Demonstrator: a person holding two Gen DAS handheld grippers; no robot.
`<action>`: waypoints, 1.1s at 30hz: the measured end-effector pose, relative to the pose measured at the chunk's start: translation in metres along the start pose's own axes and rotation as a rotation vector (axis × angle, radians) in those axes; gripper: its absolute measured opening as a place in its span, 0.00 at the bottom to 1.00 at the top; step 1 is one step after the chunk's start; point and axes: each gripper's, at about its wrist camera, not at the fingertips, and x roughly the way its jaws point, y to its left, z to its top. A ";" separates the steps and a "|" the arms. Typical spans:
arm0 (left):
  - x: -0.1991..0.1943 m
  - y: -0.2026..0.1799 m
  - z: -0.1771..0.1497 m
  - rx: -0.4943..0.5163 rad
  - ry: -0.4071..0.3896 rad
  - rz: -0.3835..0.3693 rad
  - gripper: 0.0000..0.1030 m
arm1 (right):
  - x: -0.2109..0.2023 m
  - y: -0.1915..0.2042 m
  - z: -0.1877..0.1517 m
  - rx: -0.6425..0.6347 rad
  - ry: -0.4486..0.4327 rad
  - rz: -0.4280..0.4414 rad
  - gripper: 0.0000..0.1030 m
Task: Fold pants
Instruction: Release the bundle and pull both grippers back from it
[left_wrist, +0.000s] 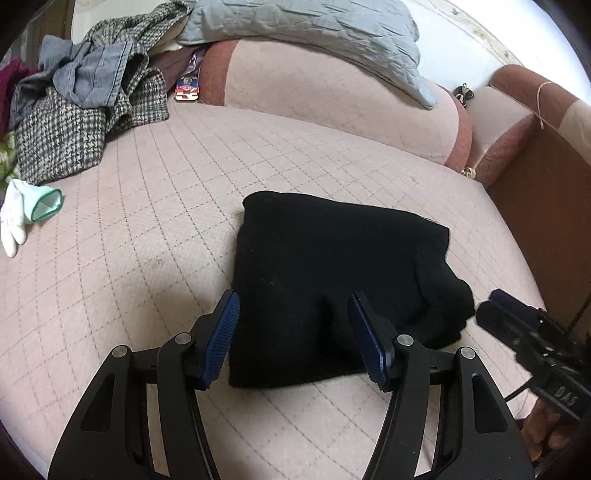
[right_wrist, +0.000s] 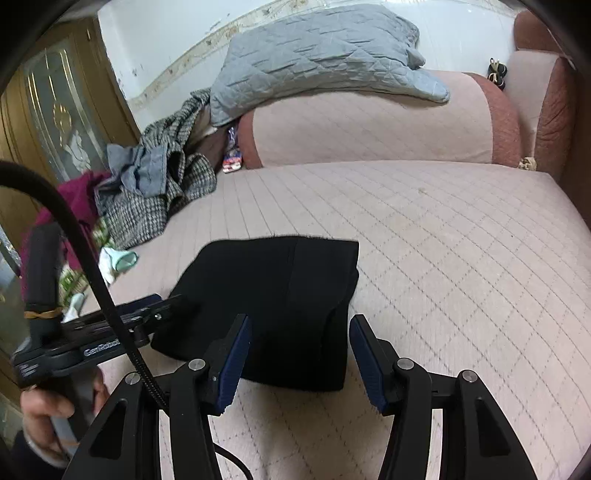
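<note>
Both tools stand open and hold nothing: the left tool (left_wrist: 293, 338) and the right tool (right_wrist: 299, 360) hover over the near edge of the black pants (left_wrist: 332, 280), folded into a compact square on the quilted pink bed (left_wrist: 147, 229). I'd press stray corners flat and square the edges.

We cannot read the small red and blue printed packet (left_wrist: 187, 88) wedged by the pink quilted bolster (left_wrist: 332, 99); the magenta knitted garment (right_wrist: 79, 206) is cut by the left edge in both views, the right gripper (left_wrist: 491, 306) is blurred at the right, and the folded black pants (left_wrist: 332, 280) hide their own underside
</note>
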 end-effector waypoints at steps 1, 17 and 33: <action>-0.003 -0.002 -0.002 0.003 -0.006 0.006 0.59 | -0.001 0.001 -0.002 -0.002 0.002 -0.005 0.51; -0.039 -0.013 -0.012 0.034 -0.087 0.083 0.60 | -0.012 0.023 -0.008 -0.008 -0.003 -0.043 0.52; -0.066 -0.023 -0.026 0.057 -0.106 0.110 0.60 | -0.034 0.035 -0.013 -0.024 -0.026 -0.032 0.52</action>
